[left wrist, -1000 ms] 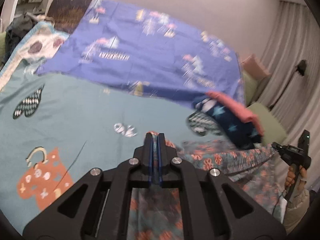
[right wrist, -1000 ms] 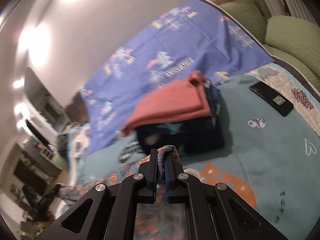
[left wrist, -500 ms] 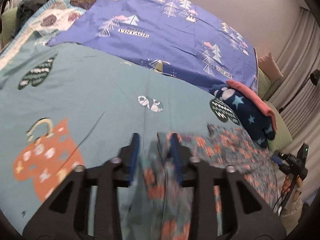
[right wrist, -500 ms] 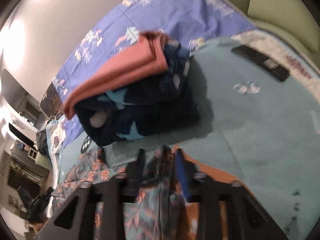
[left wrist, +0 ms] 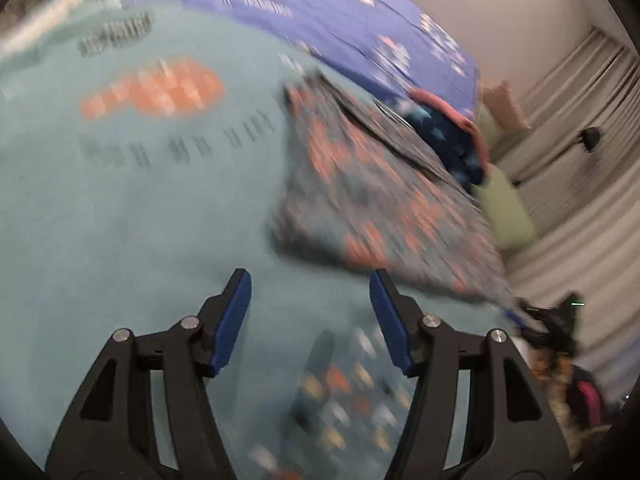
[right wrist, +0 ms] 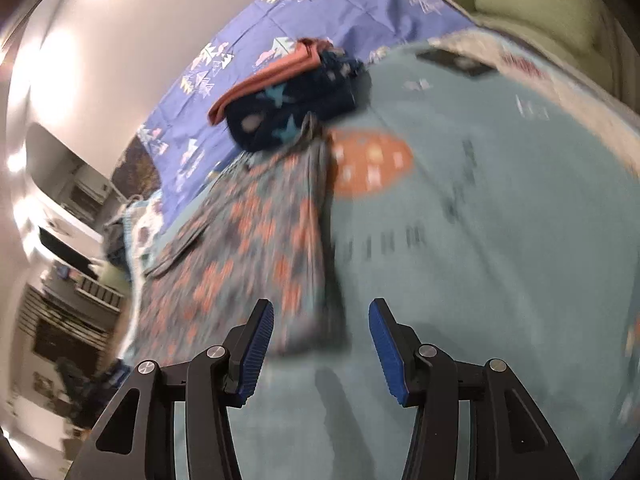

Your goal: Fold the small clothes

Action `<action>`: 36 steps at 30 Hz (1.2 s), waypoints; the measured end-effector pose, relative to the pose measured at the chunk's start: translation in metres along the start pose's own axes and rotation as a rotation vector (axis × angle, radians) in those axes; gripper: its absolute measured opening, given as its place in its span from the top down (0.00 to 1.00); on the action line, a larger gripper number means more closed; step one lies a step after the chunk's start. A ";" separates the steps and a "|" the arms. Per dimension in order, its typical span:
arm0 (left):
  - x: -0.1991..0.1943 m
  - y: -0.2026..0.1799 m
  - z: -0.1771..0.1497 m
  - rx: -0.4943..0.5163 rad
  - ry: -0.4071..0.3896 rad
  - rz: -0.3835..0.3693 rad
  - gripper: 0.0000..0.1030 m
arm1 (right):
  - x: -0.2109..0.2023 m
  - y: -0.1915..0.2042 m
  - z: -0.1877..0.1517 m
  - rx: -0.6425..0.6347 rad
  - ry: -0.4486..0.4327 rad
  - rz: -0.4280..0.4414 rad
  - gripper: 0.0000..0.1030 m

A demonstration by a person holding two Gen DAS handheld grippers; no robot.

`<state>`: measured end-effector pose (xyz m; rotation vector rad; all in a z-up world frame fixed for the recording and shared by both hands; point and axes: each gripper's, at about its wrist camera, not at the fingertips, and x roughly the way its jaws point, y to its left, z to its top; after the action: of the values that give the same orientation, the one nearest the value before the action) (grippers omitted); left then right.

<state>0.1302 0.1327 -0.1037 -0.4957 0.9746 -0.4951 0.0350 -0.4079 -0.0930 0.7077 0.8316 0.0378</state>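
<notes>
Both wrist cameras look down closely, sharing the floral garment (left wrist: 380,196) (right wrist: 248,240) from opposite sides.

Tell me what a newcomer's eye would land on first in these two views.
First, the floral-patterned garment lying spread on the teal bedspread, just ahead of the open right gripper and ahead and to the right of the open left gripper. Next, beyond the garment, the stack of folded clothes, a pink piece on top of a navy starred one, sitting by the purple sheet.
</notes>
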 end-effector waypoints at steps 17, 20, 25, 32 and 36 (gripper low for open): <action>0.000 -0.026 0.037 -0.112 -0.163 -0.146 0.97 | 0.035 0.029 0.015 0.166 -0.062 0.152 0.93; -0.042 -0.043 0.022 -0.033 -0.191 -0.158 0.97 | 0.005 0.046 0.007 0.116 -0.059 0.204 0.93; -0.078 -0.048 -0.034 0.047 -0.115 -0.097 0.97 | -0.043 0.054 -0.039 0.013 -0.031 0.161 0.93; -0.081 -0.014 -0.068 0.035 -0.096 0.187 0.92 | -0.043 -0.002 -0.108 0.058 0.101 0.021 0.88; -0.087 -0.027 -0.038 0.151 -0.216 0.263 0.59 | -0.062 0.007 -0.092 -0.024 0.005 -0.064 0.58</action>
<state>0.0512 0.1572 -0.0489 -0.2734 0.7739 -0.2687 -0.0695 -0.3698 -0.0901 0.6584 0.8570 -0.0078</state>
